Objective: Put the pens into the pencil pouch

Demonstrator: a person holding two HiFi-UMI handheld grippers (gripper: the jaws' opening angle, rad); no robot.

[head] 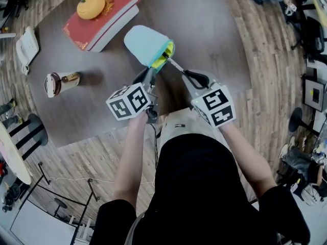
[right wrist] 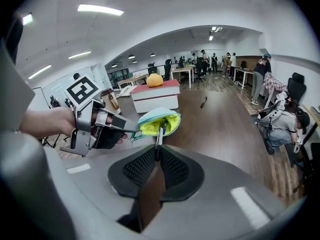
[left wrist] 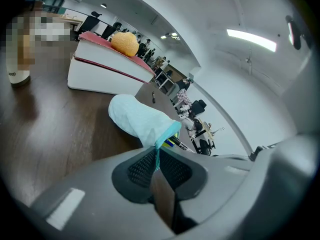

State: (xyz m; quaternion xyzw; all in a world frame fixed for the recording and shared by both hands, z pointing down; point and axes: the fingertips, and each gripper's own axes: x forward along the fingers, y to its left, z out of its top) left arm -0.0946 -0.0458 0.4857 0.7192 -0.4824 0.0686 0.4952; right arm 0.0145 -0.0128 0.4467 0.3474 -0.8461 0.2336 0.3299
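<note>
The pale blue pencil pouch [head: 145, 41] lies on the brown table [head: 209, 24] just ahead of the person, closed end pointing away, yellow-lined mouth facing back at them. The left gripper [head: 149, 78] is clamped on the mouth's rim. The right gripper [head: 196, 78] is pinching a pen [head: 177, 65], which runs lengthwise from its jaws toward the opening, tip at the lining

Brown table [head: 214, 40]: books [head: 110, 22], cup [head: 61, 82], pencil pouch [head: 144, 44]

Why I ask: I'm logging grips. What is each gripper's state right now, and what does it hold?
Left gripper: closed on the pouch edge.
Right gripper: closed on a pen.
</note>
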